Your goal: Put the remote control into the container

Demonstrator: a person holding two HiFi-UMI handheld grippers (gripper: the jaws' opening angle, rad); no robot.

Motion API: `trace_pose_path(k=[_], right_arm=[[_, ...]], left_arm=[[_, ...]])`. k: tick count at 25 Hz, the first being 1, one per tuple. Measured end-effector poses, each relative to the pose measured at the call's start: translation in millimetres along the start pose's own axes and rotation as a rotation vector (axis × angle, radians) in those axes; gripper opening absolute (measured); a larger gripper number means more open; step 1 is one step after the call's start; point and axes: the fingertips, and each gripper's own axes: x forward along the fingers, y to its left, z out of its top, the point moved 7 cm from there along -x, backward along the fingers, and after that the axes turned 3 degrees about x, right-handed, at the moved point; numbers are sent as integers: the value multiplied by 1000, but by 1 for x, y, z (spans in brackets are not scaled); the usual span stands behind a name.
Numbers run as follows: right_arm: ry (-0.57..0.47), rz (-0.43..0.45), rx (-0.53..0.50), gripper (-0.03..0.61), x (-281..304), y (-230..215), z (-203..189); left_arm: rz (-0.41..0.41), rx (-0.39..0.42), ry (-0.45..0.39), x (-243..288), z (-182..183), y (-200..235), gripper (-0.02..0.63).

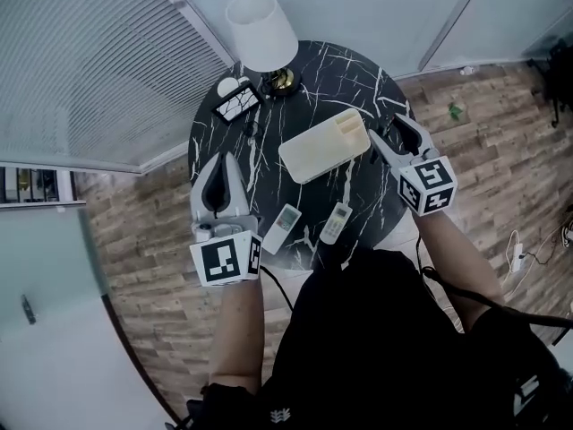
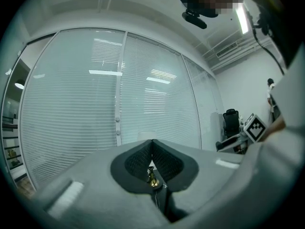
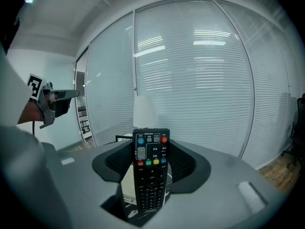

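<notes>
Person: a dark top and both forearms are seen at the near edge of the head view, one gripper carried in each hand.
Left gripper (image 2: 152, 151): clenched, its dark pads pressed flat against each other; it is held over the near left part of the table, its marker cube nearest the person.
Right gripper (image 3: 151, 146): grasping the black remote control (image 3: 151, 175), which is clamped by its long edges between the widely spread pads; in the head view it is held by the right rim of the table, just beside the right end of the container.
Black remote control: stood upright in the grip, button face turned to the gripper's camera, blue and red buttons at its top; it is held off the table and outside the container.
White remotes: two are laid on the near part of the table, one (image 1: 285, 224) left of the other (image 1: 336, 223), near each other but apart.
Container (image 1: 295, 164): a cream rectangular tray set at a slant near the table's middle, with small compartments at its right end.
Table (image 1: 349, 74): round, black marble with white veins.
Frame (image 1: 236, 104): black-edged, laid at the far left of the table.
Lamp (image 1: 261, 30): white shade on a brass base, at the far edge.
Blinds (image 1: 81, 61): drawn behind glass, beyond the table.
</notes>
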Motion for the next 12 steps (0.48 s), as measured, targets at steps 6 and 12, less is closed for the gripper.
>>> trace_pose_path(k=[6,12], right_arm=[[-29,-6,-3,232,17,1,20],[-59,-5,11,232,34,1,38]], left_arm=[[10,12,-6,8,6,14,2],[14,13,-22,19,13,27,2]])
